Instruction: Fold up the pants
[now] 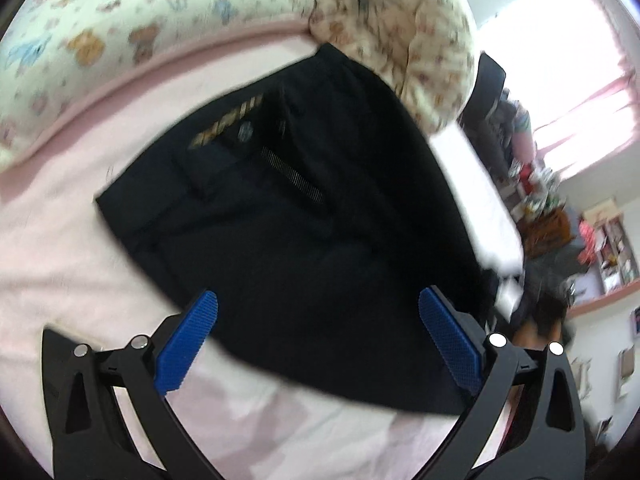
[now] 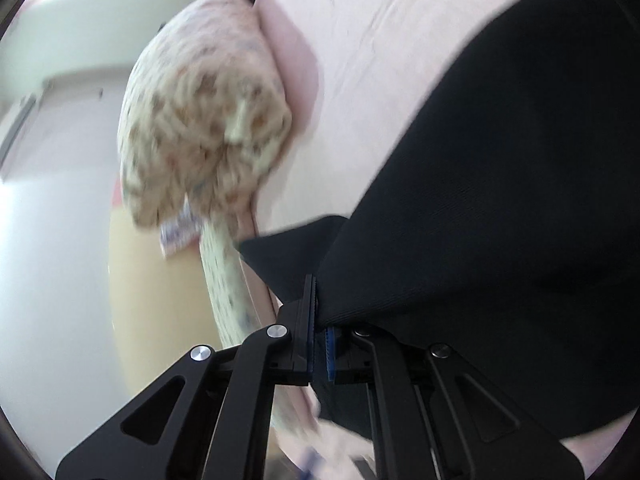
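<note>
**Black pants on a pink bed: one gripper clamped, one spread**

Nearest in the right wrist view, the right gripper has its jaws closed tight on an edge of the black pants; the cloth is pinched between the black finger and the blue pad and drapes away to the right, filling most of that side. Beyond the pinched edge lies the pink bed sheet, and farther left a bunched floral blanket hangs over the side of the bed.

In the left wrist view, the left gripper stands with its jaws wide apart above the pants; both blue pads are clear of the cloth and nothing is between them. The pants lie spread on the pink sheet, a zip pocket and a gold print facing up. Behind them a floral pillow and the blanket border the bed; at far right, blurred shelves and a bright window.
</note>
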Tool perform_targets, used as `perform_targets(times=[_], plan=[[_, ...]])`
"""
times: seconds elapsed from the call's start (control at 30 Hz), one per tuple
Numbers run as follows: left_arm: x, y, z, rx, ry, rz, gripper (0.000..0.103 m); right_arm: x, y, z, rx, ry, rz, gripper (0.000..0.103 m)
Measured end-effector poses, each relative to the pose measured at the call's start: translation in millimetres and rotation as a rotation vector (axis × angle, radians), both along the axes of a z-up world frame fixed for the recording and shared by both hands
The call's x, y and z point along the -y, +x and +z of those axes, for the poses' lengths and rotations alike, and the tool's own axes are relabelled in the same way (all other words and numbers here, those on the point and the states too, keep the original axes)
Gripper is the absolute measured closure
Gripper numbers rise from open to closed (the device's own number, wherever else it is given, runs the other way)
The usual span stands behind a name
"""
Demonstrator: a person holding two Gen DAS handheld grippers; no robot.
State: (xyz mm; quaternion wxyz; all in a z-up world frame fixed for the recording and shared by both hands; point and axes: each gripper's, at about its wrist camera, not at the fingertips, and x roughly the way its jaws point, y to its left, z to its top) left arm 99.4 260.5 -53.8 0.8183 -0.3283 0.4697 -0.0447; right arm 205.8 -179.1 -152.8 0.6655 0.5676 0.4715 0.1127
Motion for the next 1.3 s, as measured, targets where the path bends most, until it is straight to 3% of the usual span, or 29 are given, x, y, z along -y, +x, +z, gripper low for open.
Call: perform_targets(times=[0.13, 0.27, 0.37, 0.47, 0.57, 0.7, 0.87, 0.93, 1.13, 1.3], plan=[[-7, 35, 16, 0.06, -0.014, 0.037, 0.002, -9, -39, -19, -0.068, -0.046, 0.06, 0.099], [-1, 86, 31, 0.113, -0.088, 0.005, 0.002, -11, -53, -32, -0.103, -0.033, 0.042, 0.099], [12, 130, 38, 0.107, -0.151, -0.047, 0.002, -15, -56, -38, -0.132, -0.024, 0.061, 0.099], [32, 175, 37, 0.043, -0.185, -0.096, 0.004, -15, -58, -39, -0.137, -0.025, 0.073, 0.099], [45, 212, 30, -0.045, -0.22, -0.093, 0.022, -12, -65, -41, -0.14, -0.015, 0.076, 0.099], [47, 234, 8, -0.205, -0.216, -0.016, 0.053, -12, -66, -41, -0.14, -0.005, 0.08, 0.099], [46, 236, -13, -0.334, -0.119, 0.038, 0.075, -13, -64, -44, -0.145, 0.008, 0.078, 0.099], [45, 233, -14, -0.323, -0.102, 0.051, 0.094, -14, -63, -45, -0.146, 0.013, 0.079, 0.099], [40, 209, 4, -0.244, -0.042, 0.078, 0.096, -12, -59, -33, -0.105, -0.018, 0.097, 0.099], [5, 142, 11, -0.187, -0.054, 0.174, 0.096, -13, -62, -16, -0.052, -0.085, 0.144, 0.099]])
